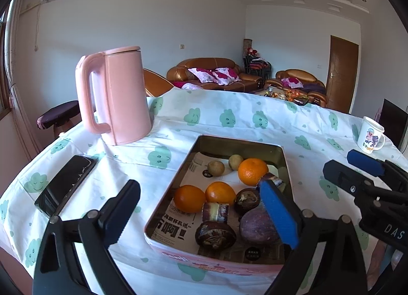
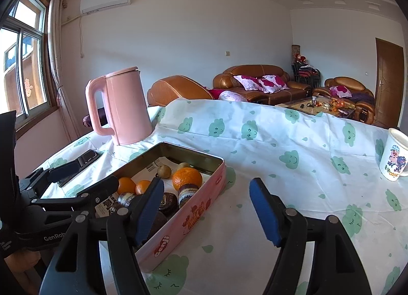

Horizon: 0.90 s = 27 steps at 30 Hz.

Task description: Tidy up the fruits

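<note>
A pink tin tray (image 1: 193, 152) (image 2: 204, 208) lined with printed paper sits on the cloud-print tablecloth. It holds three oranges (image 1: 252, 171) (image 2: 187, 178), two small brown-green fruits (image 1: 216, 167), dark mangosteens (image 1: 215, 235), a purple fruit (image 1: 257, 226) and short sugarcane pieces (image 1: 215, 212). My left gripper (image 1: 199, 188) is open and empty, its jaws straddling the tray's near left edge. My right gripper (image 2: 206, 188) is open and empty, hovering beside the tray's right wall; it also shows in the left wrist view (image 1: 341, 163).
A pink kettle (image 1: 119, 96) (image 2: 122, 109) stands behind the tray at the left. A black phone (image 1: 66, 185) lies left of the tray. A white cartoon mug (image 1: 369, 134) (image 2: 394, 158) stands at the far right. Sofas lie beyond the table.
</note>
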Each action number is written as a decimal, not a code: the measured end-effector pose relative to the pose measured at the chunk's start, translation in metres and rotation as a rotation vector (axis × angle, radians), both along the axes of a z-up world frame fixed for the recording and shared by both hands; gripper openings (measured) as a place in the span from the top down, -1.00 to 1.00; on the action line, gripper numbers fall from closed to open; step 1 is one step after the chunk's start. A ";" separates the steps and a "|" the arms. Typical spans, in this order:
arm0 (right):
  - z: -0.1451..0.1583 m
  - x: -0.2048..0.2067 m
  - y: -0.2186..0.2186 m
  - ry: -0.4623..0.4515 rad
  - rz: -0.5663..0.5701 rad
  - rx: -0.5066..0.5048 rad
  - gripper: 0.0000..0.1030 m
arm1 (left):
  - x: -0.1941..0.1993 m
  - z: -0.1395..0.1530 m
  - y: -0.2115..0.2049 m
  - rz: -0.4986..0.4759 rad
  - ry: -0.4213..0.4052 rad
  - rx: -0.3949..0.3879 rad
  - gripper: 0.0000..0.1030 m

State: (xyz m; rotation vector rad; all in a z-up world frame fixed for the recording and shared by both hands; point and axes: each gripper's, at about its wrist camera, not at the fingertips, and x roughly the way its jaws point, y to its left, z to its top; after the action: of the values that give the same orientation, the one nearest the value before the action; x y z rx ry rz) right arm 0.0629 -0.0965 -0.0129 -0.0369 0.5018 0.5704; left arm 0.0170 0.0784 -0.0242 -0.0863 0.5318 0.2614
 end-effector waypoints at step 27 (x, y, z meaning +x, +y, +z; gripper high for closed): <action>0.009 -0.017 -0.025 -0.029 -0.040 0.038 -0.40 | -0.006 0.006 -0.015 -0.024 -0.012 0.023 -0.93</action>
State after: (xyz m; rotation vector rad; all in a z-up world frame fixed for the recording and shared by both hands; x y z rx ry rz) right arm 0.0460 -0.1213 -0.0036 0.0007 0.4624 0.5395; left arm 0.0114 0.0638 -0.0178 -0.0591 0.5172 0.2431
